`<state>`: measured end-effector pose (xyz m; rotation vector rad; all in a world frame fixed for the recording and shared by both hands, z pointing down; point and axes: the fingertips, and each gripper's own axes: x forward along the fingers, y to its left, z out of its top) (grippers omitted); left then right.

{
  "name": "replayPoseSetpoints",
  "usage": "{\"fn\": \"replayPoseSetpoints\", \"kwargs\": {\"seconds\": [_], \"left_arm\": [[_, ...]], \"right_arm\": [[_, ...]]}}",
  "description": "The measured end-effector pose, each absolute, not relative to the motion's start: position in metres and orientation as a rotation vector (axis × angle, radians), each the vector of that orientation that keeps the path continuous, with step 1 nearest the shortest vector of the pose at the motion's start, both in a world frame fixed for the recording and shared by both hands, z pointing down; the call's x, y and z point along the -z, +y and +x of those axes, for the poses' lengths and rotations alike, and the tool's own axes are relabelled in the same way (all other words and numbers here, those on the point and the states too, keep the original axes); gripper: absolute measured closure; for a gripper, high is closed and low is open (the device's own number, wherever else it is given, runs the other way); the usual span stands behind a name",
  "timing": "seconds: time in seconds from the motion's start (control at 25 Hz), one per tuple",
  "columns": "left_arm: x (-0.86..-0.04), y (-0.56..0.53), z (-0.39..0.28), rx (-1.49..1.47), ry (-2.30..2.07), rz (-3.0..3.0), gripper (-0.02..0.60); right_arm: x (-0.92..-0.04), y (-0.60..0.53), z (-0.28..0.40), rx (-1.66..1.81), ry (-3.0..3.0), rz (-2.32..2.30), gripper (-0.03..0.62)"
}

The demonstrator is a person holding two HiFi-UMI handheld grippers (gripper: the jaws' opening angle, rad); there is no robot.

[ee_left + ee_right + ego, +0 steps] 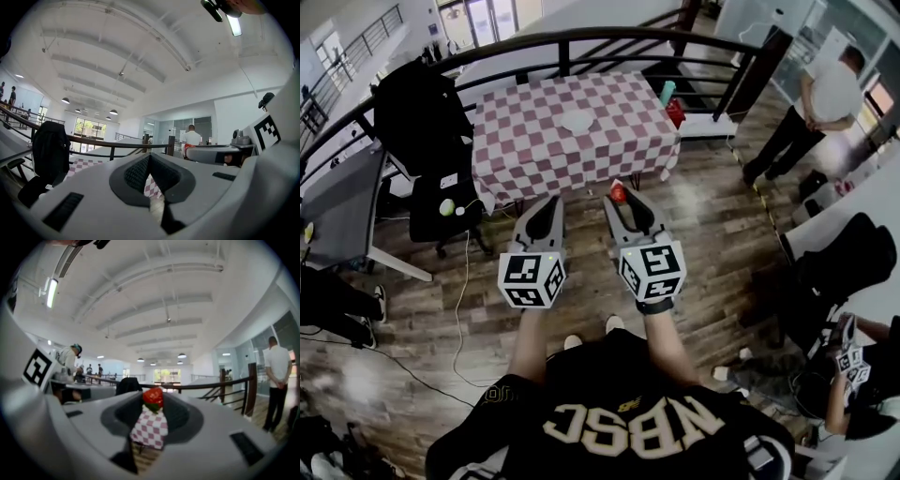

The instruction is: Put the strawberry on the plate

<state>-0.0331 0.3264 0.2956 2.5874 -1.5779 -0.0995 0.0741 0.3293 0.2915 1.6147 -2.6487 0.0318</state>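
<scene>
My right tongs [153, 405] pinching strawberry [153, 397] at very tips, held level out front. Berry upright: long axis vertical, red end up, green leaf cap down (head view only gives red blob at tong tips). My left tongs [150, 158] pressed together, nothing between, level just beside right ones. Plate [577, 120] white, sitting mid checkered table [525, 150], beyond tong tips, well apart from berry. Too small to tell what's on plate.
</scene>
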Motion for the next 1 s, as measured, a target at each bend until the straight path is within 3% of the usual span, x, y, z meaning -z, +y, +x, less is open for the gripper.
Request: {"fn": "replayPoseSetpoints", "kwargs": {"seconds": [0.48,1.0], "left_arm": [[-0.311,0.291,0.042,0.014,-1.619,2.566,0.569],[-0.345,0.22,0.048,-0.052,-1.603,2.515,0.569]], "right_arm": [[-0.3,0.278,0.144,-0.137,-2.74,1.551,0.454],[-0.335,0.209,0.142,-0.242,-2.741,1.482,0.454]]}}
